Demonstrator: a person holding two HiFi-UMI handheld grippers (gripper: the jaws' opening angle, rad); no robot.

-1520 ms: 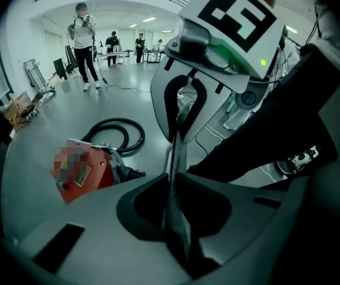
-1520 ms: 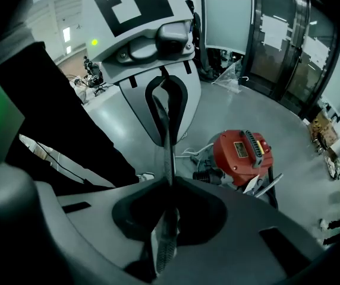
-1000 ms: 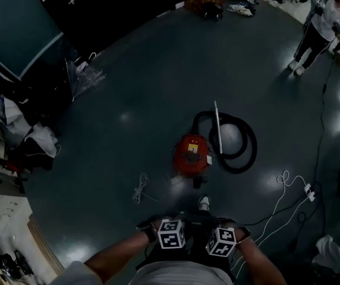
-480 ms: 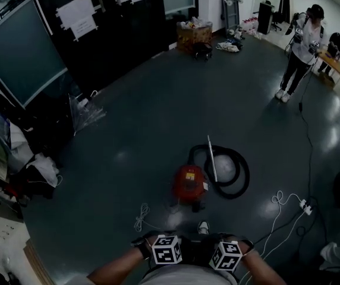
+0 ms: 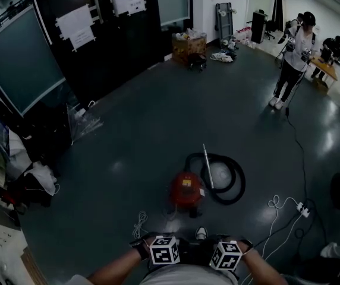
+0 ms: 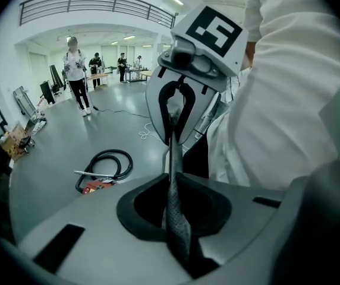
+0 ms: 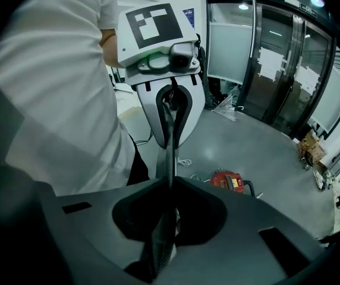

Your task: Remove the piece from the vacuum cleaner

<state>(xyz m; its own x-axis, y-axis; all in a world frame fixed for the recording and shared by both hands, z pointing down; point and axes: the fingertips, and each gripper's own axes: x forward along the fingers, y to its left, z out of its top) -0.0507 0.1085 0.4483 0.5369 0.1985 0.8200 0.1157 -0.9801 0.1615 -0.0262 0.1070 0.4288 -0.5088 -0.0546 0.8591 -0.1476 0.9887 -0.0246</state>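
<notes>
A red vacuum cleaner (image 5: 186, 189) sits on the dark floor a step ahead of me, its black hose (image 5: 233, 186) coiled to its right and a metal wand (image 5: 207, 166) lying across the coil. I hold both grippers against my body at the head view's bottom edge, tips towards each other: left gripper (image 5: 179, 252), right gripper (image 5: 211, 254). Neither touches the vacuum. The left gripper (image 6: 172, 147) has its jaws pressed together on nothing, and so does the right gripper (image 7: 169, 153). Both gripper views show the vacuum small in the distance (image 6: 97, 186) (image 7: 228, 180).
A white cord (image 5: 140, 221) lies left of the vacuum. Cables and a power strip (image 5: 302, 208) run on the right. A person (image 5: 292, 64) stands at the back right. Boxes (image 5: 188, 43) sit by the far wall, and clothes (image 5: 33, 180) are piled at the left.
The head view has tilted up: the vacuum now sits lower in the frame and more of the far room shows. Both grippers stay shut against my body.
</notes>
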